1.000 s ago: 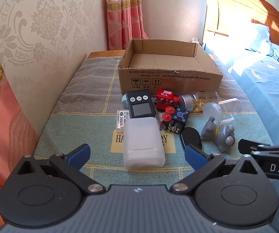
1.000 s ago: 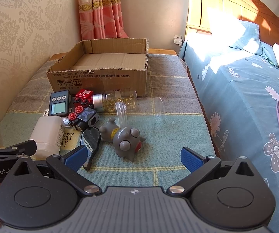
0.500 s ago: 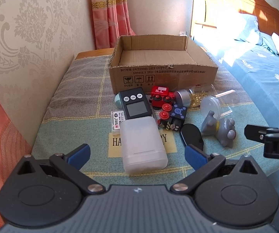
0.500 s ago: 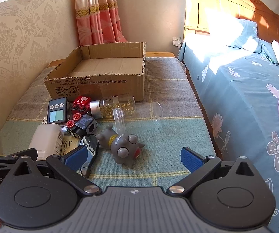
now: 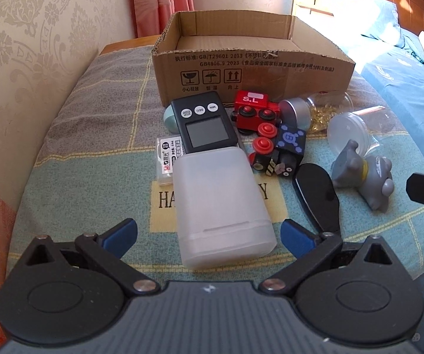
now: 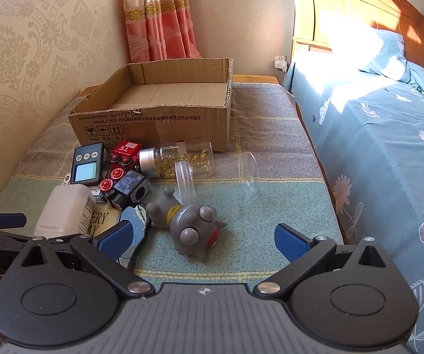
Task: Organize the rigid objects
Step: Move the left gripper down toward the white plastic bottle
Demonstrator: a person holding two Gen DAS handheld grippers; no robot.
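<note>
The left claw (image 5: 207,236) is held wide open and empty, and the white plastic container (image 5: 220,203) is found directly ahead of it, lying flat on the blanket-covered table (image 5: 93,183) with its near end reaching between the two blue fingertips (image 5: 122,233). The long axis of the container runs away from the claw toward the cardboard box (image 5: 250,67), so the fingertips stand to either side of its narrower width; a straight closure across that width is judged to be what the coming move turns on. The container's far end is touched by the black timer (image 5: 204,124), which lies in the same line, with a small labelled packet (image 5: 166,159) just beside it on the left and the red toy train (image 5: 256,109) and dark toy blocks (image 5: 288,147) just to the right. The right claw (image 6: 203,236) is likewise open and empty, and the grey figurine (image 6: 191,227) is seen lying on its side just ahead of it, tilted across the view, with a black paddle-shaped item (image 6: 133,224) near its left fingertip. The container is therefore judged to be the left claw's concern, the figurine the right's. The box is seen empty behind the cluster, well apart from both claws, with a glass jar of gold pieces (image 6: 182,159) and a clear lidded jar (image 6: 217,174) lying on their sides before it. Nothing has yet been placed inside.
</note>
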